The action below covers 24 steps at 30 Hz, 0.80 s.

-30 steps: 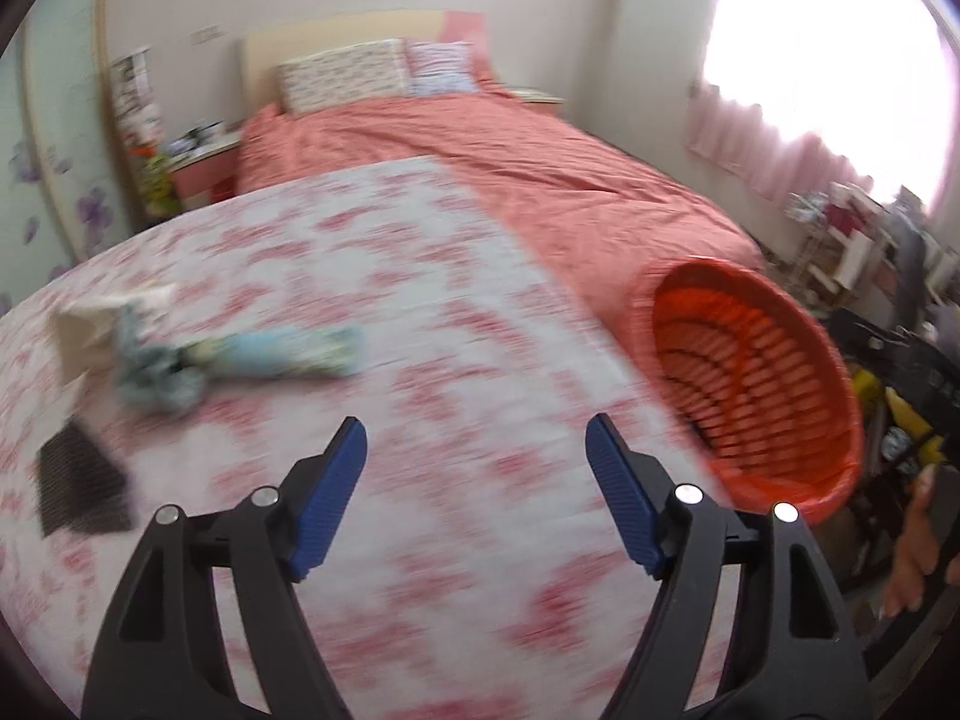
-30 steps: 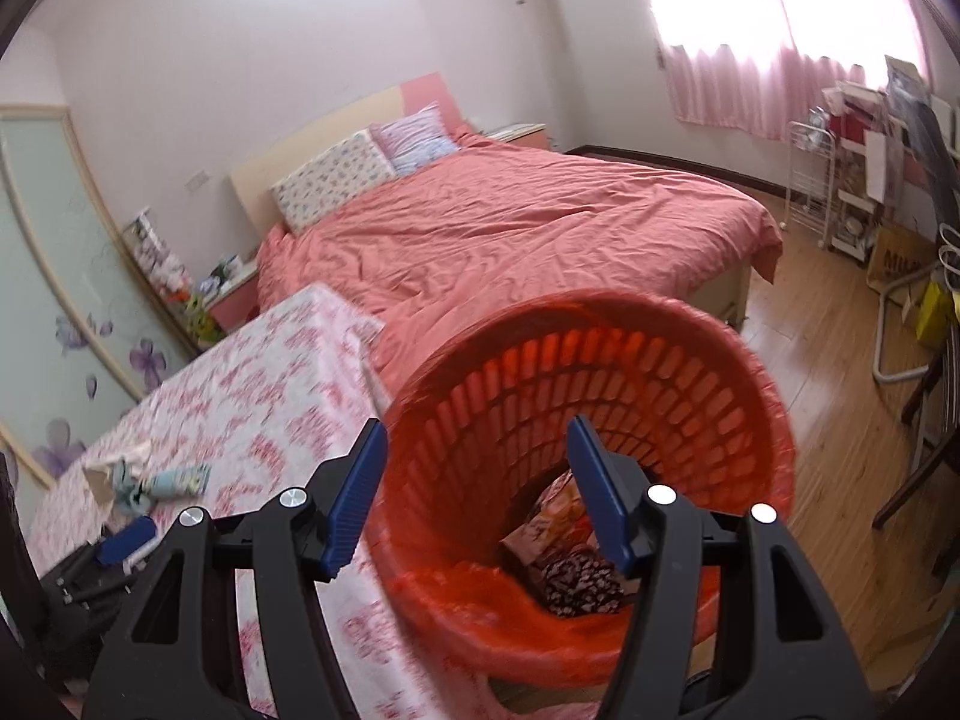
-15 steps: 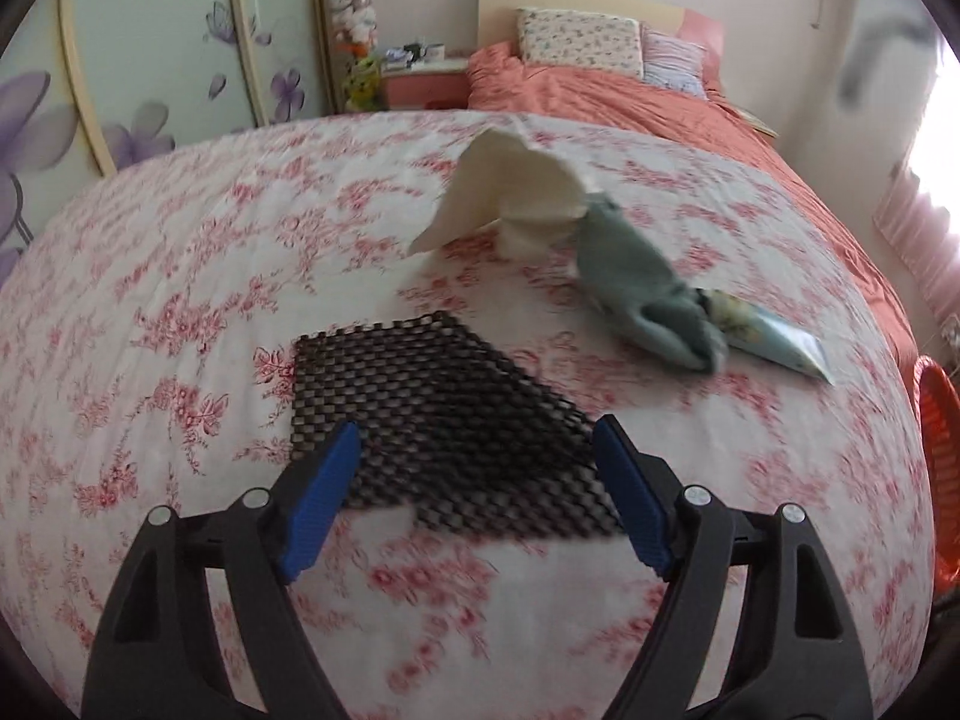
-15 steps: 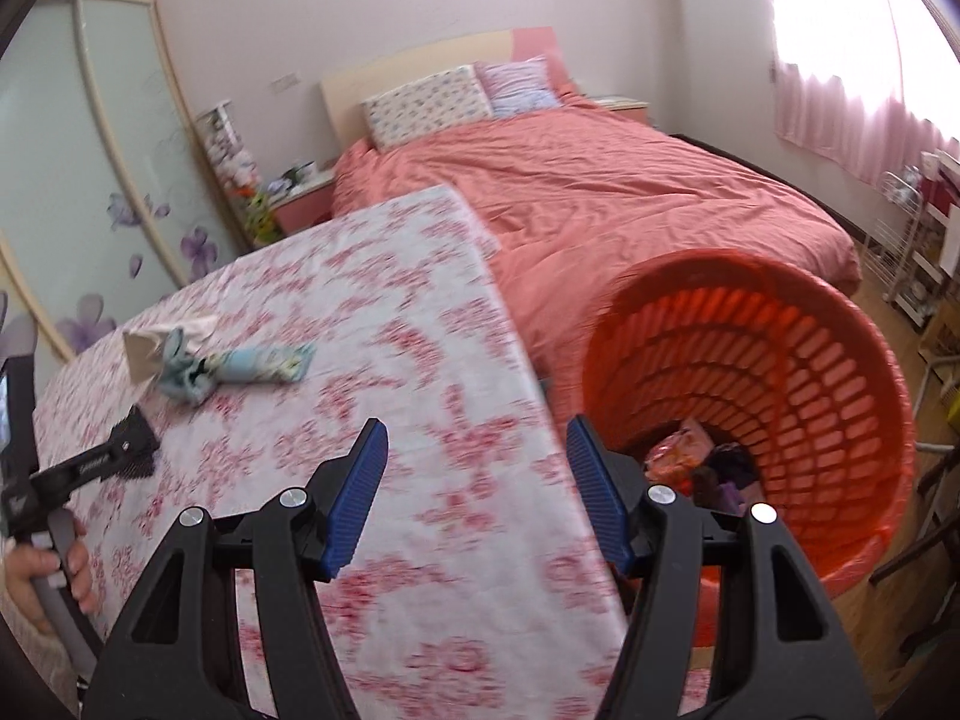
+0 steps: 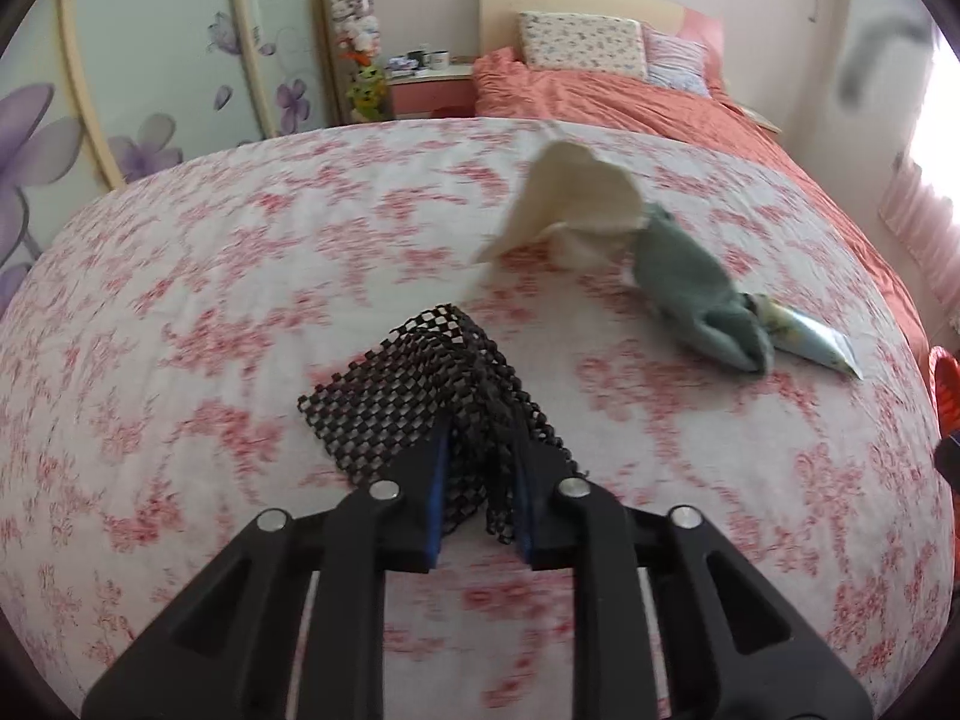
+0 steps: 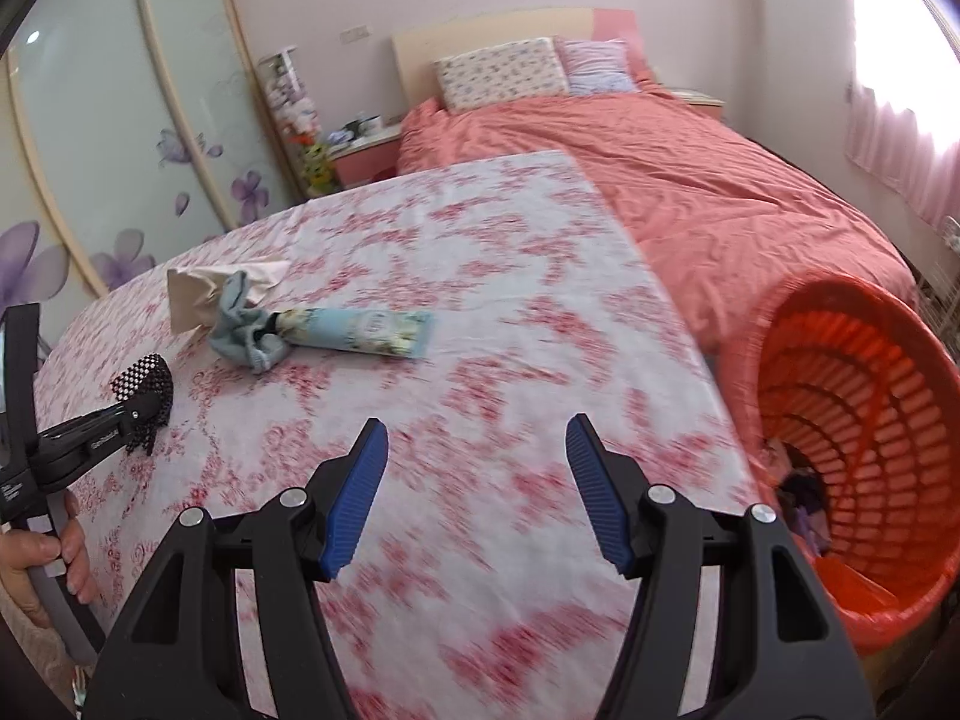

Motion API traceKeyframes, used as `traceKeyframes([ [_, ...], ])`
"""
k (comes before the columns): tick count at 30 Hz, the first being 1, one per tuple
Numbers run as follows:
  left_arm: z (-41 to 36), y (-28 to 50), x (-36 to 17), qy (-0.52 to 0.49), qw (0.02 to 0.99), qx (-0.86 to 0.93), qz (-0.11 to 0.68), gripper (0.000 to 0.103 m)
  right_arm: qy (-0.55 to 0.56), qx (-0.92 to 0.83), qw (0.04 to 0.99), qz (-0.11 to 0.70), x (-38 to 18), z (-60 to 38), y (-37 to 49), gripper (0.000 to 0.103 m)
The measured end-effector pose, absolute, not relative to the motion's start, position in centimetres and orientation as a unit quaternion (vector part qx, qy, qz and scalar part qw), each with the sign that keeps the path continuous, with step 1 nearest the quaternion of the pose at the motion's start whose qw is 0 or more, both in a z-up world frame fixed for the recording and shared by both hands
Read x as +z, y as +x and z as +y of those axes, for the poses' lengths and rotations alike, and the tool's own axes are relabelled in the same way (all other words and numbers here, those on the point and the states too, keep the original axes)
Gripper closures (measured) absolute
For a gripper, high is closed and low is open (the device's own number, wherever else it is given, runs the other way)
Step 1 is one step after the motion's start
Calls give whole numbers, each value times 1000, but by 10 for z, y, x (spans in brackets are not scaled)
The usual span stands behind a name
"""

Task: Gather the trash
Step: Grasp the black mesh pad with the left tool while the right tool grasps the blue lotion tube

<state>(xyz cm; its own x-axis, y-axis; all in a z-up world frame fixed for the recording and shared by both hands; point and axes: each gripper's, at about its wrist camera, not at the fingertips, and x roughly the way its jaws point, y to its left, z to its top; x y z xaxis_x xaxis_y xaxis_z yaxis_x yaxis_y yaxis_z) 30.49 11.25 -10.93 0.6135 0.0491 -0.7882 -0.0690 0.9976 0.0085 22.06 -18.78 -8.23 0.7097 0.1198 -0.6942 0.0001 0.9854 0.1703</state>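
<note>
Both jaws of the left gripper (image 5: pixel 478 483), just closing, pinch the black mesh (image 5: pixel 420 396); lift it cleanly toward the orange basket (image 6: pixel 864 468).

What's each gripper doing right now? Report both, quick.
Left gripper: jaws have just been closing, now shut on the black mesh.
Right gripper: open, holding nothing.
</note>
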Motion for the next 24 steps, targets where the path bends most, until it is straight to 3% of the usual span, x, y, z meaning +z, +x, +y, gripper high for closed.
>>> traceKeyframes([
  [4, 117, 300, -111, -6, 902, 32, 430, 74, 67, 58, 918, 386, -85, -167, 254, 42],
  [14, 121, 301, -111, -23, 902, 25, 431, 74, -11, 102, 898, 427, -93, -124, 313, 42],
  [24, 124, 301, -112, -35, 902, 20, 431, 74, -72, 89, 896, 430, -100, -110, 320, 40],
])
